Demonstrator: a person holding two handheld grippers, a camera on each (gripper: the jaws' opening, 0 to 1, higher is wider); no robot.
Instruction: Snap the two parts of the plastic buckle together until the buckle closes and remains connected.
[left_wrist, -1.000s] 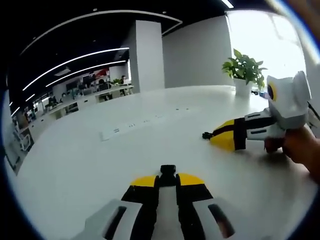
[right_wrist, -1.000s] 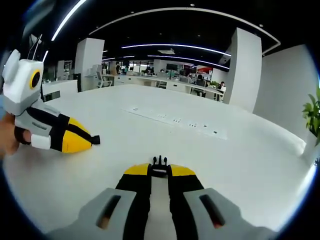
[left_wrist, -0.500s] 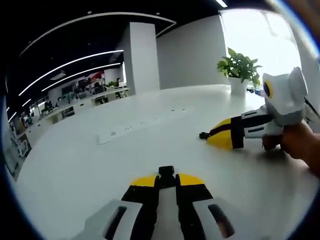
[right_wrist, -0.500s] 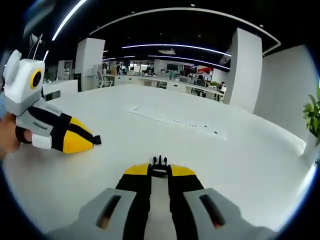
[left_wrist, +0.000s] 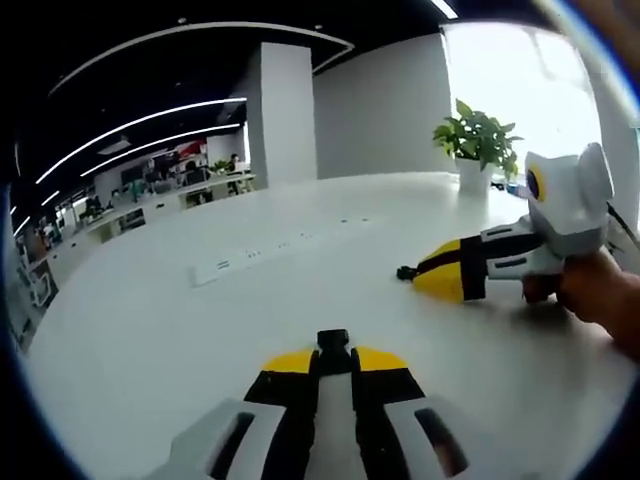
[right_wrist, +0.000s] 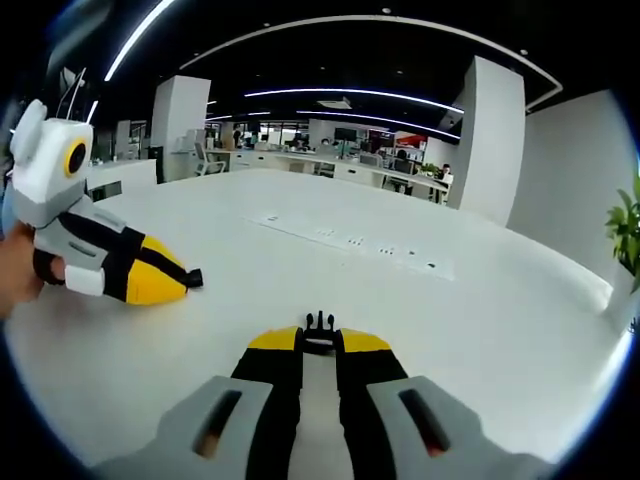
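Observation:
In the left gripper view, my left gripper (left_wrist: 334, 356) rises from the bottom, its yellow-tipped jaws shut on a black buckle part (left_wrist: 333, 341) whose end pokes out past the tips. The right gripper (left_wrist: 421, 276) comes in from the right, low over the white table (left_wrist: 150, 340), with a small black buckle part (left_wrist: 405, 271) at its tip. In the right gripper view, my right gripper (right_wrist: 319, 341) is shut on the pronged black buckle part (right_wrist: 319, 323). The left gripper (right_wrist: 182, 281) lies at the left, its black part (right_wrist: 195, 279) pointing right. The two parts are well apart.
A long socket strip (left_wrist: 270, 250) (right_wrist: 350, 241) is set into the table's middle. A potted plant (left_wrist: 480, 140) stands at the far edge. A person's hand (left_wrist: 595, 295) (right_wrist: 15, 272) holds each gripper. Office desks and a white pillar (left_wrist: 282, 110) lie beyond.
The left gripper view has drifted slightly, so the camera moved a little. Both grippers keep their holds and their spacing looks the same.

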